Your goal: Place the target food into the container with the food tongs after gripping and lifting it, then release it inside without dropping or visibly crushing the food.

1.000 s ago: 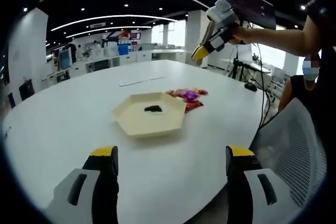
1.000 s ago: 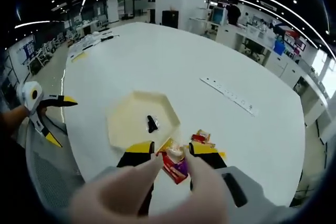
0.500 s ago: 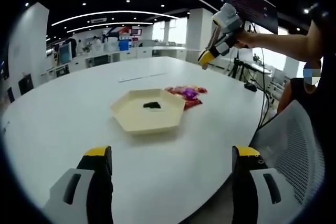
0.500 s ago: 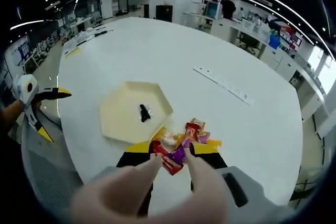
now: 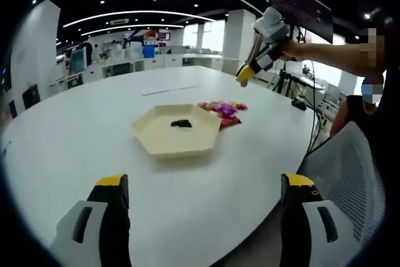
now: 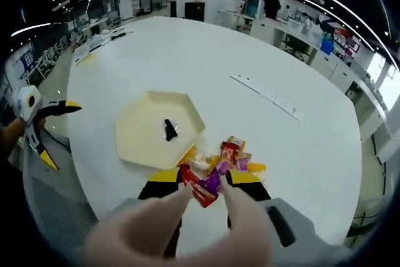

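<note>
A heap of small wrapped snacks (image 6: 220, 162) in red, purple and yellow wrappers lies on the white table (image 6: 206, 67) just beside one edge of the pale hexagonal tray (image 6: 150, 136), which holds a single small dark piece (image 6: 169, 129) near its middle. The right gripper (image 6: 205, 178) hovers above the near side of the heap with its yellow-tipped jaws apart and nothing between them, while the left gripper (image 5: 203, 195) hangs well back at the table's edge, jaws spread wide and empty. Compared with half a second ago the right gripper view shows the tray and snacks almost where they were, the heap only slightly more revealed between the jaws, and in the left gripper view the jaws stand a touch wider
</note>
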### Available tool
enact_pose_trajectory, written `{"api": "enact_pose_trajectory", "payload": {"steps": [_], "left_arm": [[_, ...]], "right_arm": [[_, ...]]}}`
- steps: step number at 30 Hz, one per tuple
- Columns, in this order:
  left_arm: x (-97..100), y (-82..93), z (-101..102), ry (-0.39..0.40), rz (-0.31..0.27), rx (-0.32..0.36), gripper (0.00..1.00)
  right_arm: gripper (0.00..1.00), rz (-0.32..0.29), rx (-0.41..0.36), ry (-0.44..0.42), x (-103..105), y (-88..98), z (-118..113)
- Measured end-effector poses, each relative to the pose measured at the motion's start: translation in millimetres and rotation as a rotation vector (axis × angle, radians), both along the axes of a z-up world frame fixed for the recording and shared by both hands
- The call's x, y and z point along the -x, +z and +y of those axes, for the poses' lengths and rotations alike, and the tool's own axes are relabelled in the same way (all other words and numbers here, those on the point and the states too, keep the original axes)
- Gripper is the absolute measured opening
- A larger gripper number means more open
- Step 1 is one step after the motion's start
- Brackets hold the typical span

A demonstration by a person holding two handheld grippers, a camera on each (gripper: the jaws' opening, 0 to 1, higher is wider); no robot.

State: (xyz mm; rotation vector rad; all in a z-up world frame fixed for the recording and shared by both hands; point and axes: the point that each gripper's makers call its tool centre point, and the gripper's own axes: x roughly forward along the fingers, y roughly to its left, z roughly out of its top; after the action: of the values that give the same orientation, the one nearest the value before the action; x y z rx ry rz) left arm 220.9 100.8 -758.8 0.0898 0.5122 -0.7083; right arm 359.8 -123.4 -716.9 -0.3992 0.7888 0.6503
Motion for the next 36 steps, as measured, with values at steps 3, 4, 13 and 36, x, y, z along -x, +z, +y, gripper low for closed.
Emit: {"api": "enact_pose_trajectory", "payload": {"steps": [3,4,13,36], "left_arm": [[0.8,-0.5,-1,-0.005,0.002,-0.002,0.99],[0.8,-0.5,-1,-0.004,0.003,0.000,0.99],[2.0,-4.0,-1,-0.011,0.014,-0.011,0.97],[4.5,-7.8,-2,-0.020,0.034,-0.019,0.90]], "right_arm": [[0.27,0.012,0.013,0.000,0,-5.7,-1],[0.27,0.021,0.012,-0.002,0,-7.9,-2],[0.27,0.050,0.004,-0.022,-2,-18.4,-5],[0.27,0.097,-0.001,-0.058,-11,-44.2,-6]]}}
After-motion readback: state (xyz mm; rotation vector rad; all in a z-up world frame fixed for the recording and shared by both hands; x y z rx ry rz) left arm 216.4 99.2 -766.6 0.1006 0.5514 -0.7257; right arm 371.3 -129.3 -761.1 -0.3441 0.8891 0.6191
